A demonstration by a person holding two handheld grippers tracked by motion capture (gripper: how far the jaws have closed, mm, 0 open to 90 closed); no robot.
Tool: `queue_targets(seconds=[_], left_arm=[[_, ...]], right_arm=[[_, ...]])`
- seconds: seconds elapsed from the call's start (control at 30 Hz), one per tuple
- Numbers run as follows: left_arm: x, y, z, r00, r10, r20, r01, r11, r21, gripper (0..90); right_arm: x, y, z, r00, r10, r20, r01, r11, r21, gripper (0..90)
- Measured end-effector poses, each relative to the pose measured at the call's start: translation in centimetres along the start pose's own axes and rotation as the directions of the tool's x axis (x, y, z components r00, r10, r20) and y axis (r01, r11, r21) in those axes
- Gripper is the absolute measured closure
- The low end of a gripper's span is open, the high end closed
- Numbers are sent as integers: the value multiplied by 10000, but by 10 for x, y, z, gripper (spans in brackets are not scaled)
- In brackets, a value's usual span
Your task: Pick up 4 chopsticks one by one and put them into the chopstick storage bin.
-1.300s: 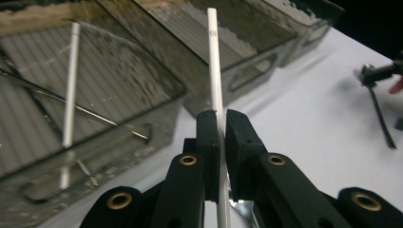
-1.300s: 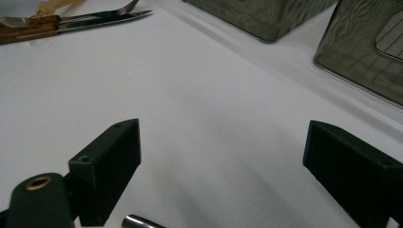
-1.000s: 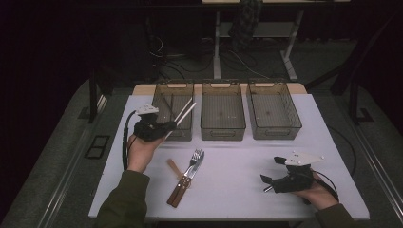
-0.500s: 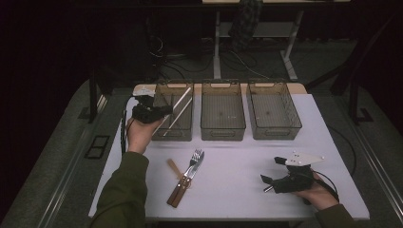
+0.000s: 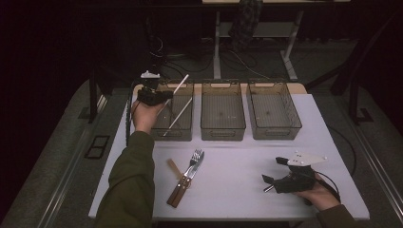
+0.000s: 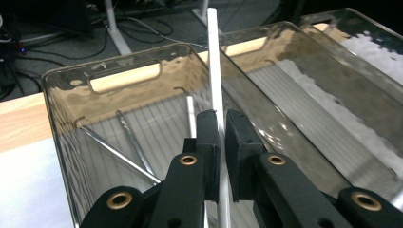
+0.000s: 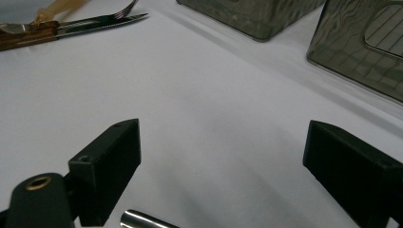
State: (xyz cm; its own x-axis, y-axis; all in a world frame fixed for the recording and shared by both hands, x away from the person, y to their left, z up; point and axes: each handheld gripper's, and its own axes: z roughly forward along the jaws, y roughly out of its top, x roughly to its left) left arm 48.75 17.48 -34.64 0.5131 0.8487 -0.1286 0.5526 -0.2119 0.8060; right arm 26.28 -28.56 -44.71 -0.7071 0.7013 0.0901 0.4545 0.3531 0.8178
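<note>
At a white table [image 5: 237, 190] in a dark room, we sort cutlery into three clear bins.

Our left gripper [image 5: 157, 96], jaws clamped on a white chopstick [image 6: 215, 71], holds it tilted over the left bin [image 5: 183, 135], where its mate [image 5: 177, 117] lies with some metal sticks [image 6: 133, 142]. We judge it best to lower the tip inside the walls before letting go. The right gripper [image 7: 221, 161] rests wide open and empty; fork [image 5: 195, 159] and knife [image 5: 183, 183] wait.

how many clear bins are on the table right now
3, in a row at the table's far edge: the left bin under the left gripper, the middle bin, and the right bin.
</note>
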Motion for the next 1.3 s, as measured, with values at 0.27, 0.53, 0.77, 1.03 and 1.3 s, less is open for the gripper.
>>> queue_targets(seconds=[0.27,0.53,0.77,1.03,1.3], left_arm=[[7,-8,27,9986,-309,-434,316,9994,165,840],[6,-11,47,9983,-500,-295,512,9978,414,838],[7,-16,52,9985,-497,-210,510,9964,680,791],[-5,-7,37,9994,-157,314,148,9995,277,637],[-22,-3,17,9956,272,901,-295,9993,249,518]], right_arm=[[-1,-1,-3,9999,125,-23,-125,9999,-88,118],[-3,-3,-6,9997,246,25,-246,9996,-145,118],[-3,-4,-7,9995,301,63,-300,9994,-143,118],[-1,-3,-5,9997,228,38,-228,9997,-96,118],[-2,-3,-3,9998,215,4,-215,9997,-79,118]])
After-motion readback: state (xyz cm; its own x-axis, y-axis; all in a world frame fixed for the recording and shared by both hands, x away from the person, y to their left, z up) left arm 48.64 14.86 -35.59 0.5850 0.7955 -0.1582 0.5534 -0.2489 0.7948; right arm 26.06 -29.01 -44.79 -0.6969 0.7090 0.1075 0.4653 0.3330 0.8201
